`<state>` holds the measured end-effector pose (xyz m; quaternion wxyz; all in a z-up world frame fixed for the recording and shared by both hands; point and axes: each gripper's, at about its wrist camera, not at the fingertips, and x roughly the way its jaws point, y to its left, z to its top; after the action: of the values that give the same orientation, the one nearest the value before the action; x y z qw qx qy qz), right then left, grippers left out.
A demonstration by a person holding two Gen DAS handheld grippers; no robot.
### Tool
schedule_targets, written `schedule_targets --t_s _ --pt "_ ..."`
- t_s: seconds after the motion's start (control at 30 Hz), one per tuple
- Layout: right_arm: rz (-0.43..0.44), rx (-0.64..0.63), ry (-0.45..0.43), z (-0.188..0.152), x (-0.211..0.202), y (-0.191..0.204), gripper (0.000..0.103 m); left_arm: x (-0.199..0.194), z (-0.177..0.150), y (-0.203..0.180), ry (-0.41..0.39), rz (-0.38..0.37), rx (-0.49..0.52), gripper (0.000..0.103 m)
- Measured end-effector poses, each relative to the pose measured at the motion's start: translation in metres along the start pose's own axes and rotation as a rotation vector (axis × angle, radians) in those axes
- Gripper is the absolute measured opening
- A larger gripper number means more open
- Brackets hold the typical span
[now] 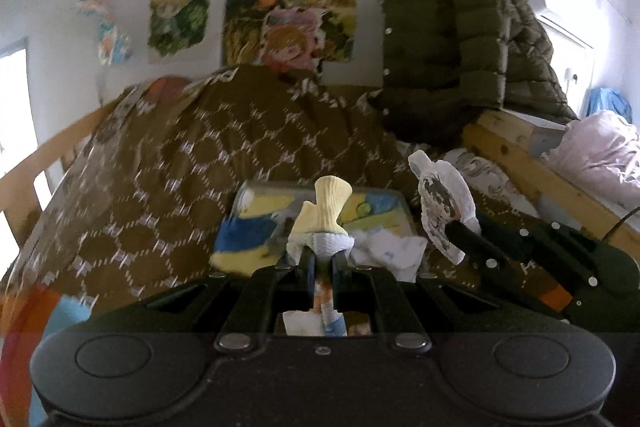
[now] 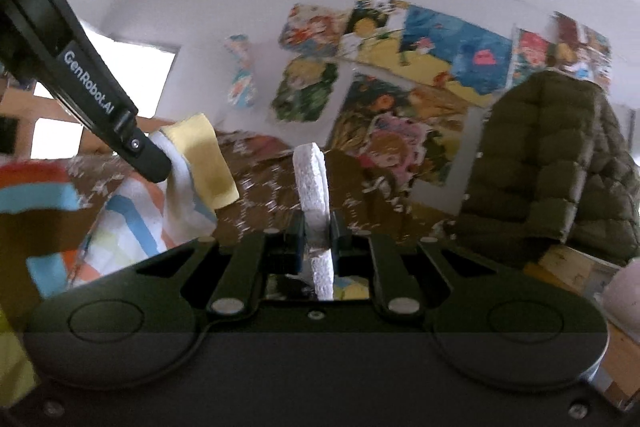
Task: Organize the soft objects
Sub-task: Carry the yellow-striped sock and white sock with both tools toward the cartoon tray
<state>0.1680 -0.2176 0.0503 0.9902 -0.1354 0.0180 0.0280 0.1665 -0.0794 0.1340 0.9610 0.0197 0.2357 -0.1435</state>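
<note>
- Far left in the left wrist view, a brown quilt (image 1: 168, 163) with a pale hexagon pattern covers the bed and slopes up to the wall.
- Centre: the left gripper (image 1: 322, 259) has its jaws pressed together on a striped sock (image 1: 325, 215). The yellow cuff stands up above the fingertips; the rest of the sock trails down between the fingers toward the camera.
- The long axis of that sock runs roughly upright, in line with the fingers.
- Just behind it a cushion (image 1: 256, 223) in blue and yellow lies on the quilt, with a small white cloth (image 1: 390, 251) beside it.
- Right of centre: the right gripper (image 1: 452, 227) pinches a white sock (image 1: 440, 203) with dark print, held clear of the bed and tilted up and to the left.
- The right wrist view confirms that pinch: the white sock shows edge-on between closed jaws, standing upright.
- The two socks hang near each other but apart, the white one to the right of the striped one and slightly further out.
- Judgement: pairing them calls for bringing the grippers together. Neither hand is clearly nearer to a drop spot, and none is evident.
- Far right, a green puffer jacket (image 1: 460, 47) hangs above a wooden bed rail (image 1: 532, 167).
</note>
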Motion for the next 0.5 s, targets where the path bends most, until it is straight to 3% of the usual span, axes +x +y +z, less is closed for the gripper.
schedule_targets --t_s 0.33,0.5 --pt "-0.105 0.097 -0.001 -0.019 0.005 -0.04 0.007 0.06 0.024 -0.025 0.018 -0.062 0.015 0.007" --pt "-0.133 0.187 0.012 -0.03 0.038 -0.061 0.007 0.093 0.045 -0.022 -0.007 -0.044 0.05 0.007"
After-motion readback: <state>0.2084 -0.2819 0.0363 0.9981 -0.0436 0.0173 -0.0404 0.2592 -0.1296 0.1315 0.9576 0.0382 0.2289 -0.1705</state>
